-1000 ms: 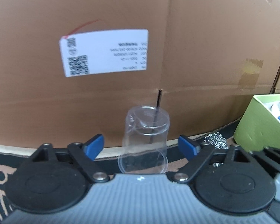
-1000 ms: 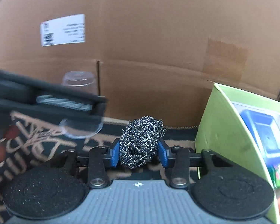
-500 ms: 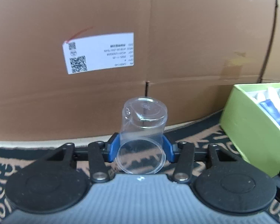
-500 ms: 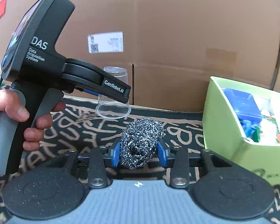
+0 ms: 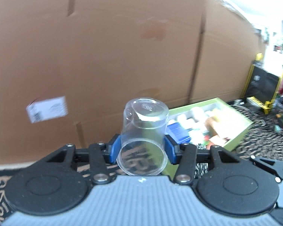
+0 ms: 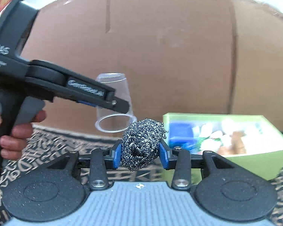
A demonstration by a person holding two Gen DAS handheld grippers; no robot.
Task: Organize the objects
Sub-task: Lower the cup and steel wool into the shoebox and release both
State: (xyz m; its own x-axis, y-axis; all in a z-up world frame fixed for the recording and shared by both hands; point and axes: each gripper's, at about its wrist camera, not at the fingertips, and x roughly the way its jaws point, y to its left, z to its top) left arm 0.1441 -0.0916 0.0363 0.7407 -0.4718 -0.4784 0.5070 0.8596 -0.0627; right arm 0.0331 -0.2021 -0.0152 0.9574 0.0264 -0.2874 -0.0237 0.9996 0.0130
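A clear plastic cup [image 5: 144,131], upside down with its rim toward the camera, sits between the blue pads of my left gripper [image 5: 142,148], which is shut on it and holds it in the air. In the right wrist view the same cup [image 6: 114,103] hangs at the left, gripped by the left gripper [image 6: 120,107], a hand around its handle. My right gripper [image 6: 140,150] is shut on a ball of steel wool [image 6: 141,143], lifted above the patterned mat. A green box [image 6: 254,158] full of items stands to the right of both.
A tall cardboard wall [image 6: 169,47] closes off the back, with a white label [image 5: 47,109] on it. A dark patterned mat [image 6: 52,145] covers the surface. Beyond the green box [image 5: 234,124], at the far right, lies clutter on the floor [image 5: 264,101].
The left gripper closed on the cup, then lifted it and swung right toward the green box. The right gripper rose and moved right with the steel wool.
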